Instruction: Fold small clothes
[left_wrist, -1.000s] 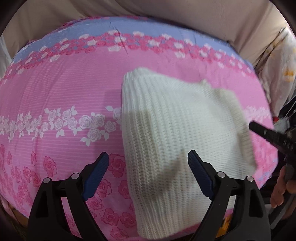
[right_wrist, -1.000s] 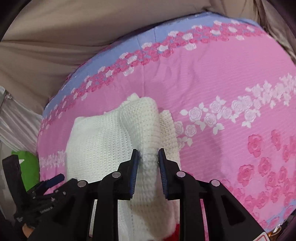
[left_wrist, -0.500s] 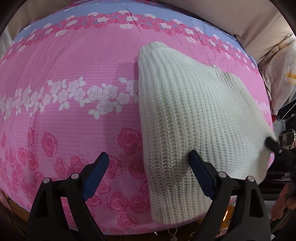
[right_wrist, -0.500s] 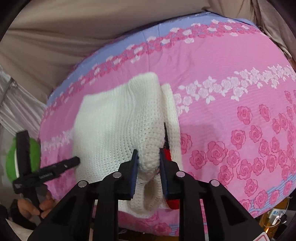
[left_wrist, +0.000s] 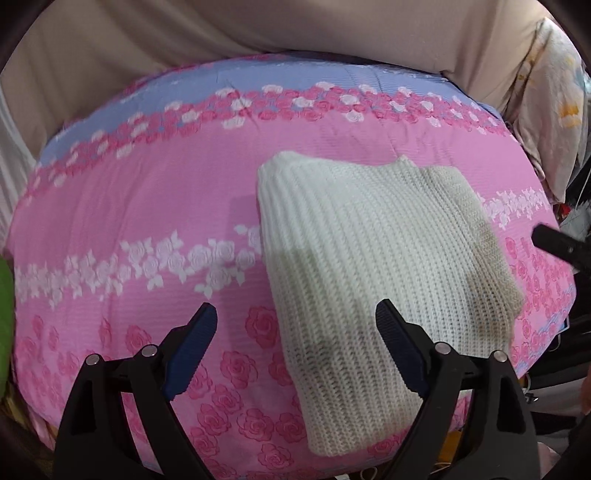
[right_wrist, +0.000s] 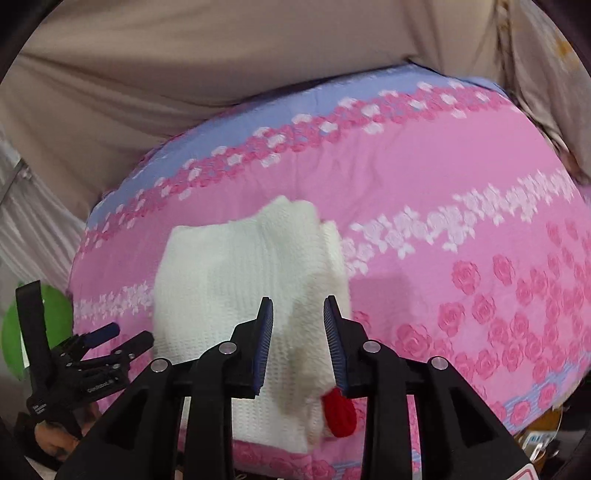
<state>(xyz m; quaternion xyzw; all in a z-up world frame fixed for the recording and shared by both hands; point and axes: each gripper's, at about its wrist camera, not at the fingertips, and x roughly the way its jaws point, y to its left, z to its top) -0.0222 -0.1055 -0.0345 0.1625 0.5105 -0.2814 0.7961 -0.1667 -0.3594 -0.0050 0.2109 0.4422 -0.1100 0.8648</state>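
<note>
Folded, our white knit sweater (left_wrist: 373, 266) lies flat on the pink rose-printed bedspread (left_wrist: 129, 206), toward the near edge of the bed, with a bit of red fabric (right_wrist: 339, 409) poking out at its near right corner. We hold the right gripper (right_wrist: 298, 339) tilted steeply down just above the sweater's near right part; its jaws stand narrowly parted with nothing pressed between the pads, and they have just been opening. Half a second ago a raised fold of the knit sat pinched between those same pads; that fold now lies down on the garment. Our left gripper (left_wrist: 295, 343) also points steeply down over the sweater's near left edge, jaws spread wide and empty, one finger over the bedspread and the other over the knit. From the right wrist view, we see that gripper at the far left (right_wrist: 107, 341), with a hand (right_wrist: 55, 439) under it beside something green (right_wrist: 40, 332). Beige cloth (left_wrist: 258, 29) hangs beyond the bed.
</note>
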